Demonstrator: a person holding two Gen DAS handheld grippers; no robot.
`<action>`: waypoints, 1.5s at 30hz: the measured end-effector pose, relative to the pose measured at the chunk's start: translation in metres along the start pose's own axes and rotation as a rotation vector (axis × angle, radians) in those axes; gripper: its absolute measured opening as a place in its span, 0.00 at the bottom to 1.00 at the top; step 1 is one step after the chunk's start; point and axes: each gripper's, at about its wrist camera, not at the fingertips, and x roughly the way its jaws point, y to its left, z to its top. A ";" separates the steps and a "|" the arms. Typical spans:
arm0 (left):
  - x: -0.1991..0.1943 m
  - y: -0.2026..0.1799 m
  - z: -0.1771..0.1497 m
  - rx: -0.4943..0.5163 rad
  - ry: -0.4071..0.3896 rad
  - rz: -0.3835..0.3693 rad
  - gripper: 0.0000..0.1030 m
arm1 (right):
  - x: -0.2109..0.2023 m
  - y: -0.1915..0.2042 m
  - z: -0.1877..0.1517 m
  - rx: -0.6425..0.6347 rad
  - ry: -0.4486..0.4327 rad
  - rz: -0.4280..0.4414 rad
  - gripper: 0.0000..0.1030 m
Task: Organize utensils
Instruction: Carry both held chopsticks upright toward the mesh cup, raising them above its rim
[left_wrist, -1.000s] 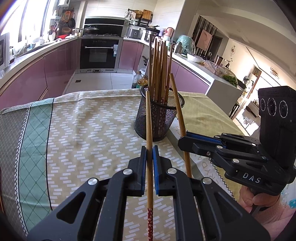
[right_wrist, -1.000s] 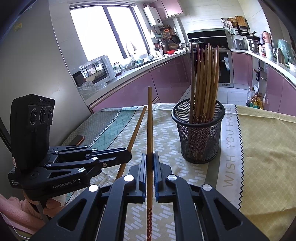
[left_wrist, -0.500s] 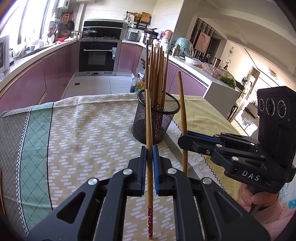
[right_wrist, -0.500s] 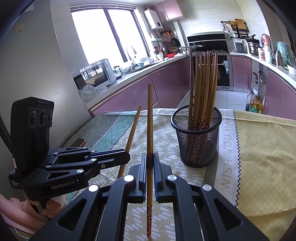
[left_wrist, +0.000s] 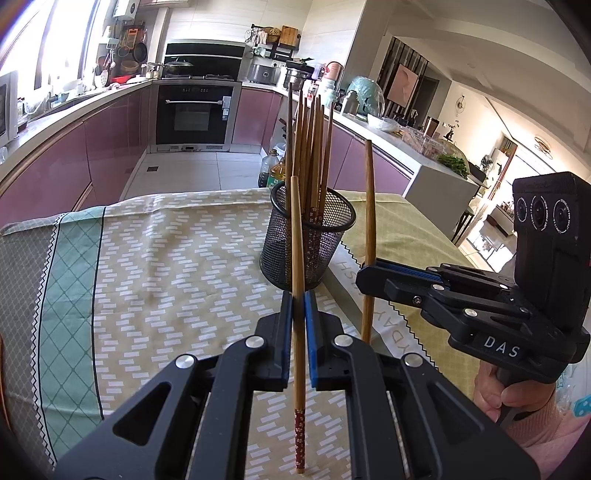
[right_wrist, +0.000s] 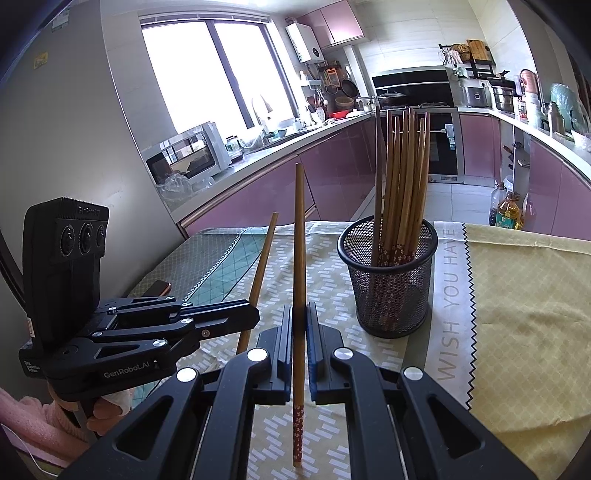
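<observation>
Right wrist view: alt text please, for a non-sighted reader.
The right hand-held gripper clamps one chopstick upright above a patterned tablecloth. To its right stands a black mesh holder full of chopsticks; at left, the left hand-held gripper holds another chopstick.

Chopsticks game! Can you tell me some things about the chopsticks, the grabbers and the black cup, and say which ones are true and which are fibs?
1. Each gripper holds one chopstick. True: the left gripper is shut on the left chopstick, the right gripper on the right chopstick.
2. The mesh cup is empty. False: a bunch of chopsticks stands in it.
3. The held chopsticks have their flowered red ends pointing down. True.
4. The mesh cup lies tipped on its side. False: it stands upright on the tablecloth.
5. The held chopsticks are already inside the cup. False: both are outside it.
</observation>
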 end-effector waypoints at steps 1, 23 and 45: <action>0.000 0.000 0.000 0.000 0.000 0.000 0.07 | 0.000 0.000 0.000 0.000 0.000 -0.001 0.06; -0.001 -0.004 0.004 0.006 -0.013 -0.008 0.07 | -0.004 0.001 0.004 0.001 -0.020 -0.010 0.06; -0.003 -0.006 0.009 0.010 -0.032 -0.011 0.07 | -0.012 -0.001 0.010 0.007 -0.050 -0.020 0.06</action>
